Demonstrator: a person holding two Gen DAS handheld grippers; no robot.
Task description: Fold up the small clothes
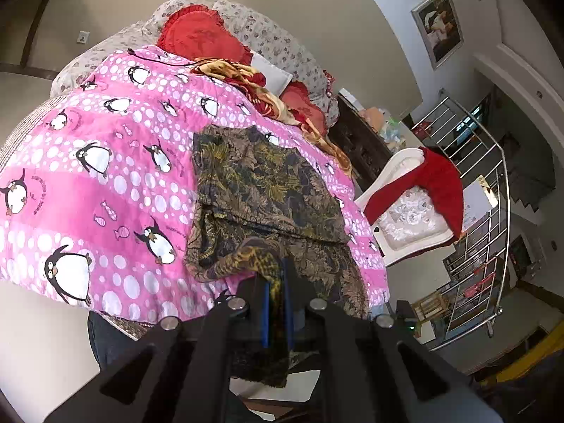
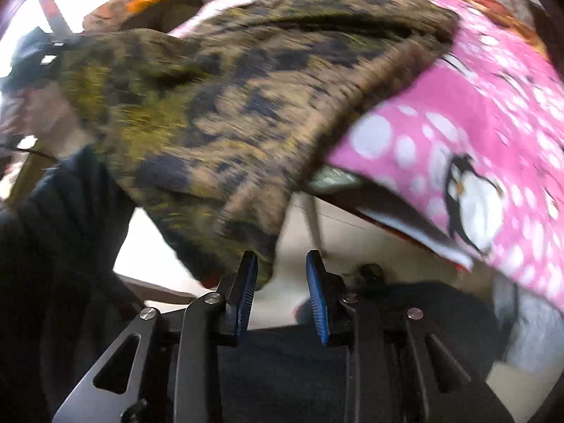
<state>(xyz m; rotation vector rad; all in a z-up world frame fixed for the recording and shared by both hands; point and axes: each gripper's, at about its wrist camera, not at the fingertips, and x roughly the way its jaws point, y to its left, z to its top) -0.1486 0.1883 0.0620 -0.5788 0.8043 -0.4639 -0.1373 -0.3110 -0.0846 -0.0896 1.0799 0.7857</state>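
Left tongs (image 1: 276, 303) pinch the patterned garment (image 1: 261, 183), seemingly half folded on the pink blanket (image 1: 105, 183). Right tongs (image 2: 282, 282) hang spread, empty; folds remain

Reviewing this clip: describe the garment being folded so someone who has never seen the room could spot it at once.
Find the bed under the pink penguin blanket. On its near right part lies a patterned garment, its lower edge hanging over the bed's side, where the left gripper pinches a corner. It is the only brown, black and mustard leaf-print cloth there; the cushions behind are red.
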